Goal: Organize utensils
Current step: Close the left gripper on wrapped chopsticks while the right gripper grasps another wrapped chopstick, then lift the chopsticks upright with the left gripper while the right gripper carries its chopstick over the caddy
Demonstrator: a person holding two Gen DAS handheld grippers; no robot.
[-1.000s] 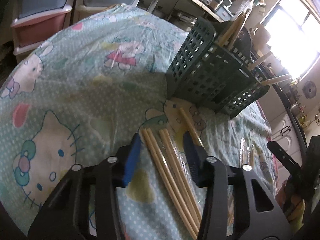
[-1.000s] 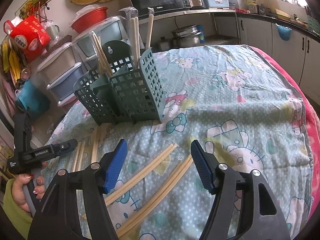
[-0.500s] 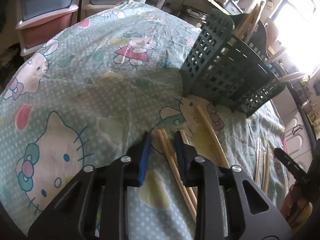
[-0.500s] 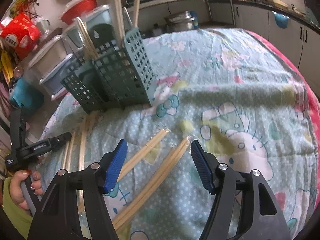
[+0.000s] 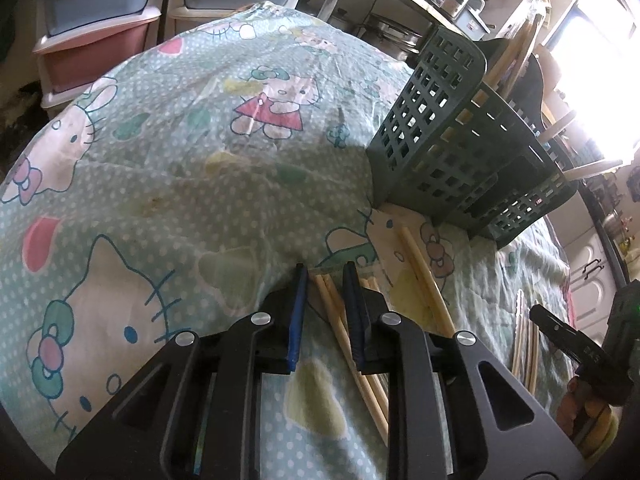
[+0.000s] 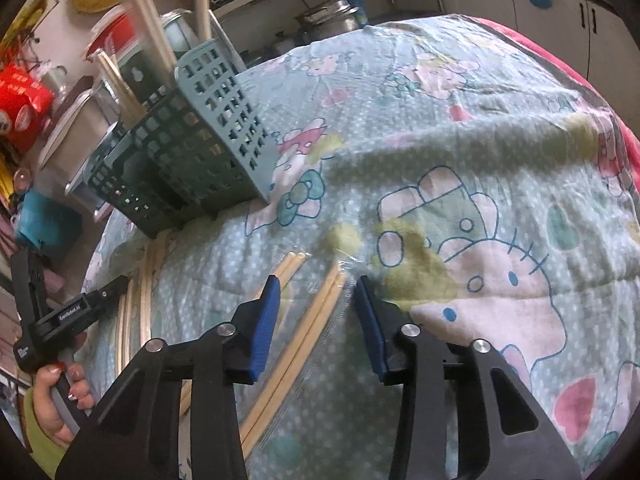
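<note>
Partly hidden, left hand-held gripper (image 5: pixel 325 280) pinches chopsticks (image 5: pixel 334 312); right hand-held gripper (image 6: pixel 316 292) spread.

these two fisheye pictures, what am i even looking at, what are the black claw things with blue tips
They are two hand-held grippers, each carried by a person, with a camera looking forward along its two fingers. One picture comes from each.

In the left wrist view, the left gripper has its blue pads closed around a wrapped pair of pale wooden chopsticks lying on the Hello Kitty patterned tablecloth.

In the right wrist view, the right gripper is open, straddling another wrapped chopstick pair without touching it.

The dark green slotted plastic utensil basket stands upright and already holds chopsticks. More pairs lie loose on the cloth.
</note>
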